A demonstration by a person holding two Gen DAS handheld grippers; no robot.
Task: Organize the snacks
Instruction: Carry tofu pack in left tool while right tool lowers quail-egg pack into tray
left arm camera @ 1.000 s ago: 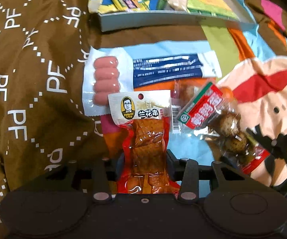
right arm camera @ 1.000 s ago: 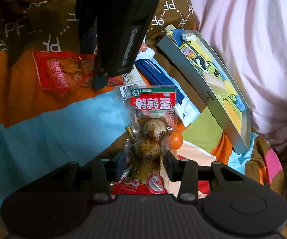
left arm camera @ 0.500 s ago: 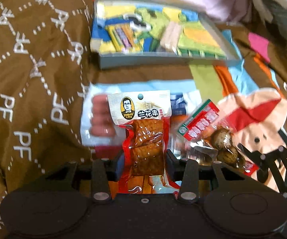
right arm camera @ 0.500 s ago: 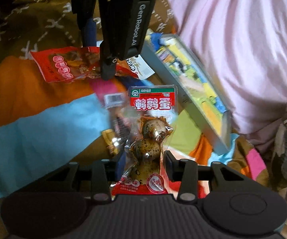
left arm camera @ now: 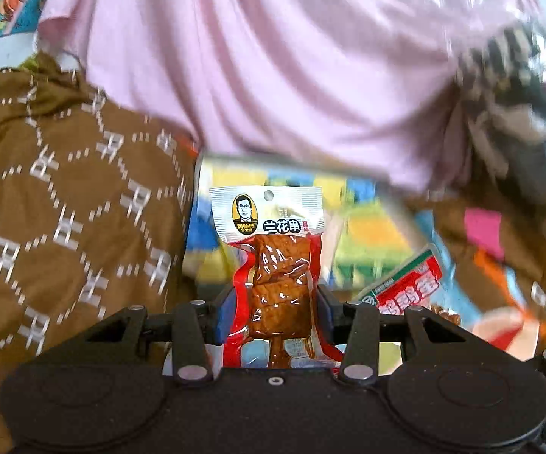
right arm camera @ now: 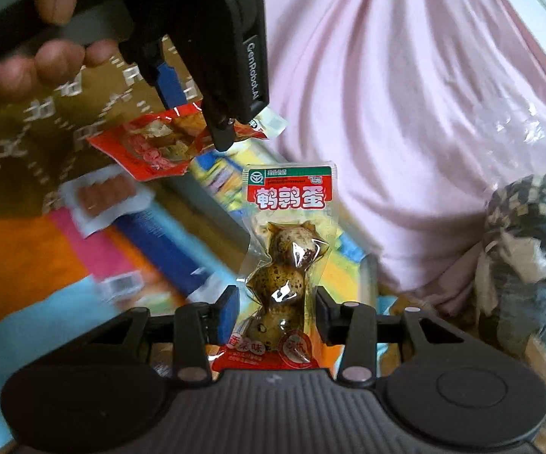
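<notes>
My left gripper (left arm camera: 274, 312) is shut on a red tofu-skewer packet (left arm camera: 278, 272) with a white top and holds it upright in the air. My right gripper (right arm camera: 276, 314) is shut on a clear quail-egg packet (right arm camera: 286, 261) with a red and green label, also lifted. The quail-egg packet shows in the left wrist view (left arm camera: 411, 285) at the lower right. The left gripper and its tofu packet (right arm camera: 159, 143) show in the right wrist view, up and to the left. A colourful shallow box (left arm camera: 371, 227) lies just beyond both packets, blurred.
A sausage packet (right arm camera: 102, 198) with a blue strip lies on the bright patterned bedding (right arm camera: 27, 257) at the left. A brown blanket with white letters (left arm camera: 64, 208) is to the left. A pink cloth (left arm camera: 291, 75) fills the background.
Both grippers have lifted their packets off the bedding and swung up and forward toward the colourful box. The sausage packet stays on the bedding.
</notes>
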